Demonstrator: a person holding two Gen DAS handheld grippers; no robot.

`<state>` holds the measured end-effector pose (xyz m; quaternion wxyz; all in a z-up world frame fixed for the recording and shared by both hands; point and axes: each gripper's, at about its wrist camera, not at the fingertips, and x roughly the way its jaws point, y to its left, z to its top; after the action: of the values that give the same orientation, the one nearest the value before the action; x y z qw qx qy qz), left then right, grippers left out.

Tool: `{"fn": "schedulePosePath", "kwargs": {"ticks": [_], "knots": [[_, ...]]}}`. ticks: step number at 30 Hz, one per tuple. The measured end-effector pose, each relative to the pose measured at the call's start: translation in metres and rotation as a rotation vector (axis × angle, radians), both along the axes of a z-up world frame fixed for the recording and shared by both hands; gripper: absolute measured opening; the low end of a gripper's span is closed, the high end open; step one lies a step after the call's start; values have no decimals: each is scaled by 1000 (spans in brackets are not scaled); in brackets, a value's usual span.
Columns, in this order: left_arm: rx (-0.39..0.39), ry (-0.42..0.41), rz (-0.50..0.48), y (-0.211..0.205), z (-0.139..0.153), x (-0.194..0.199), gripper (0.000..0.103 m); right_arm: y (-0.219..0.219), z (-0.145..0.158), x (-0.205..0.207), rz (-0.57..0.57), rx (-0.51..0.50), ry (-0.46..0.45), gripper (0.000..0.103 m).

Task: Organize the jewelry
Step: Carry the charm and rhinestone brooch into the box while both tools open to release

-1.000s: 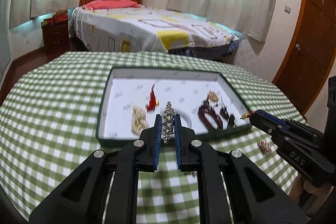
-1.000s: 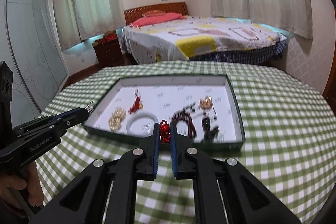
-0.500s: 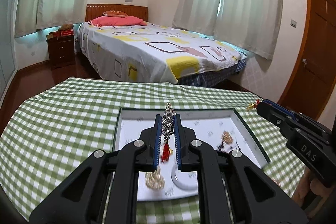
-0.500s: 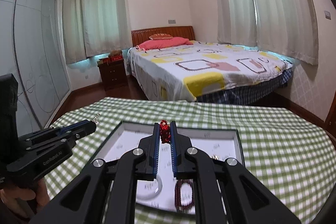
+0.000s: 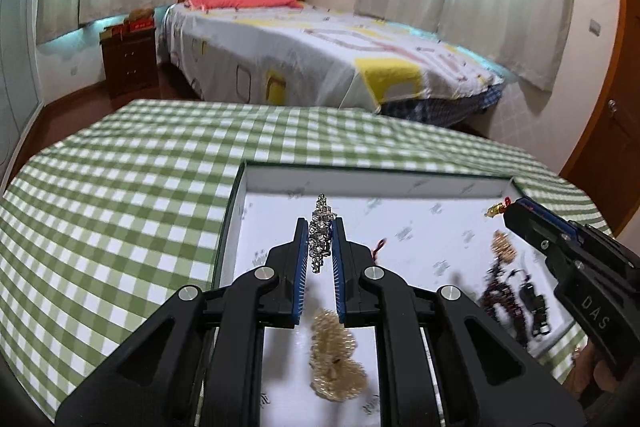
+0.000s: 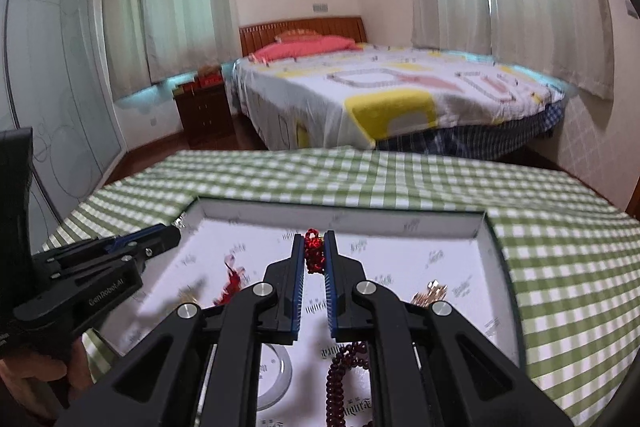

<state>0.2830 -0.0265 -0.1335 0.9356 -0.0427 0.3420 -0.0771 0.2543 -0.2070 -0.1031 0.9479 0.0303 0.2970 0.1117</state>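
Note:
My left gripper is shut on a silver rhinestone piece, held over the white-lined tray. In the right wrist view, my right gripper is shut on a red beaded piece above the same tray. In the tray lie gold filigree pieces, a dark red bead strand, a white bangle, a red tassel charm and a gold earring. Each gripper shows at the edge of the other's view: the right gripper, the left gripper.
The tray sits on a round table with a green checked cloth. Behind it stand a bed, a dark nightstand, curtained windows and a wooden door. A hand holds the left gripper's handle.
Both grippers have moved forward and lower over the tray, each keeping its piece. The tray's contents now lie beneath and beside the fingers.

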Motion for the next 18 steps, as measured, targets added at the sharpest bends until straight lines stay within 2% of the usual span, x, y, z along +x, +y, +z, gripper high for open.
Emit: {"fn": "schedulePosePath", "kwargs": {"ticks": [12,15,18], "knots": [[19,104,-7,-1,-26,15,12,7,-33,22,6,-27,163,10],[24,119,-10,-3,-29,17,12,4,-36,22,3,-20,180,11],[22,127,-8,-4,-30,19,12,4,-36,22,1,-14,183,16]]}}
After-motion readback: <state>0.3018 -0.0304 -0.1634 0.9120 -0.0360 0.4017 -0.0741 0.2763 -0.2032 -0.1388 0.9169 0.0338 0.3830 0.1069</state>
